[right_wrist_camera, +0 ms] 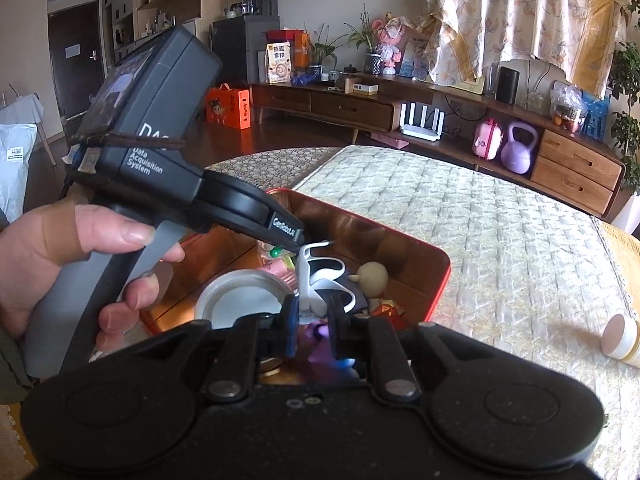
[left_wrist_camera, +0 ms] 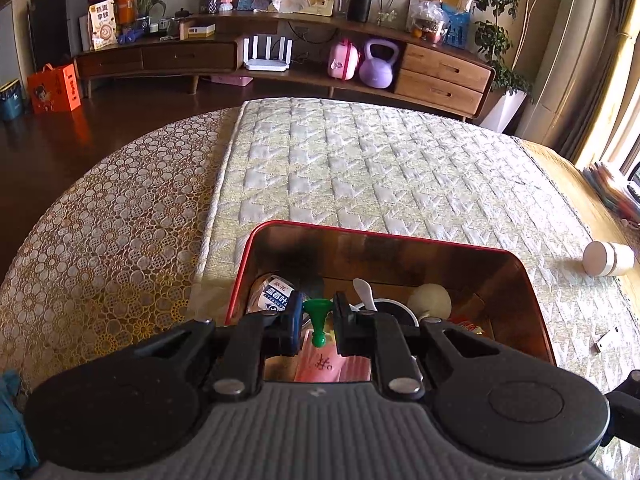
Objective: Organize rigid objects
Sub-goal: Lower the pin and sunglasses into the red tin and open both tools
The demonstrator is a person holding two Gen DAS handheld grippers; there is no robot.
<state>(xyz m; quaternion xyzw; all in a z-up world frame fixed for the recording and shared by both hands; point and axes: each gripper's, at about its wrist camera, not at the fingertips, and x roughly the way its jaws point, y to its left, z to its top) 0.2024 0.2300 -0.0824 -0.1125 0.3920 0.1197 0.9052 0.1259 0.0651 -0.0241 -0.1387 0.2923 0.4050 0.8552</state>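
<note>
Left gripper (left_wrist_camera: 315, 322) clamps green peg (left_wrist_camera: 316, 316) over red tin (left_wrist_camera: 400, 238); right gripper (right_wrist_camera: 312, 320) pinches white holder (right_wrist_camera: 316, 280) there. Next: release inside.

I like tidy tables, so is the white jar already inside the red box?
No, the white jar lies on its side on the quilted cloth, well outside the red box.

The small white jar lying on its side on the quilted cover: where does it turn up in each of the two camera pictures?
Left wrist view: the white jar lies at the right edge, right of the red tin box.
Right wrist view: the same jar lies at the lower right edge, again right of the box.
Shared landmark: the purple kettlebell under the wooden cabinet.
</note>
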